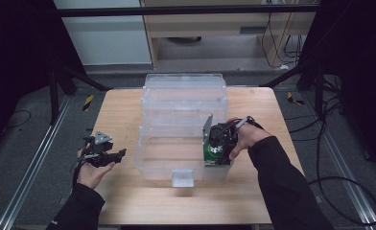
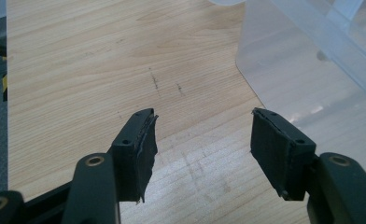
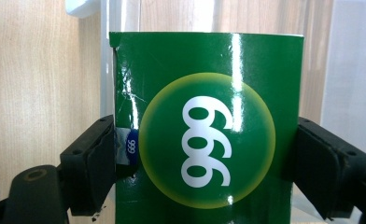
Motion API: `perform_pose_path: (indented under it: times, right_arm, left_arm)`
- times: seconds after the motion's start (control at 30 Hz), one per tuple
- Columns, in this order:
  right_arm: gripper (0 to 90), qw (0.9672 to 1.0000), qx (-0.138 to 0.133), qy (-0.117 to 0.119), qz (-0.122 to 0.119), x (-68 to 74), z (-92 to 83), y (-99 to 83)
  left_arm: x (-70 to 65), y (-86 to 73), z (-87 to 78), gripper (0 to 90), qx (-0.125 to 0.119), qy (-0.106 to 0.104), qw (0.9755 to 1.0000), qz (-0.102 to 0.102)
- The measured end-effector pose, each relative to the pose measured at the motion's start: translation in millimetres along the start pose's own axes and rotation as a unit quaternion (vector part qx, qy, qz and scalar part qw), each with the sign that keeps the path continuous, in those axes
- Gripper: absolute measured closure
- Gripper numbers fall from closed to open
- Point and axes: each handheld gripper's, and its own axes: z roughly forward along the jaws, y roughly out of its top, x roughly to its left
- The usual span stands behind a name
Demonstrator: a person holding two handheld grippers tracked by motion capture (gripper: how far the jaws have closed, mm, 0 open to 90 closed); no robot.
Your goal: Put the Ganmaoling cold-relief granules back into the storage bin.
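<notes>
Partly, the scene is being obscured: in the high view the green box [image 1: 214, 152] is being covered by the right gripper [image 1: 219, 148] and blurred by the plastic wall in front of it, and its lower edge is being cut off at the bottom of the right gripper view.

At about nine o'clock on the wooden table [image 1: 128, 191], the left gripper [image 1: 110, 157] is being held in a gloved hand just off the clear bin's left wall. Its jaws are being kept wide apart with nothing between them, and bare pale wood grain with a few dark scuffs is being shown between the worn black pads [image 2: 144, 154].

Toward the middle, the clear plastic bin [image 1: 183, 103] is being seen as a long, ribbed, see-through tub with a small latch tab [image 1: 182, 177] at six o'clock.

At about four o'clock, inside the bin's near right corner, the green box is being gripped by the right gripper, one pad pressing on each side. It is being shown as glossy green cardboard with a yellow-ringed circle and white "999" lettering [image 3: 204, 142] turned sideways; a crease and a small blue label [image 3: 129, 149] are being seen by the left pad.
</notes>
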Motion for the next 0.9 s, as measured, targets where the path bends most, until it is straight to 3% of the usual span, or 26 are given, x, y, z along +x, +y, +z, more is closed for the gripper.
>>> perform_pose_path:
  times: [0.2, 0.9]
  right_arm:
    - [17.0, 0.9998, -0.011, 0.003, 0.015, 0.0, 9.2, -4.5]
    - [16.5, 0.9998, -0.008, -0.005, 0.016, 2.3, 18.4, -6.1]
  left_arm:
    - [-0.1, -0.2, 0.7, 39.7, 0.001, 0.000, 1.0000, 0.000]
    - [-1.4, -0.5, 1.8, 39.8, 0.003, -0.001, 1.0000, 0.003]
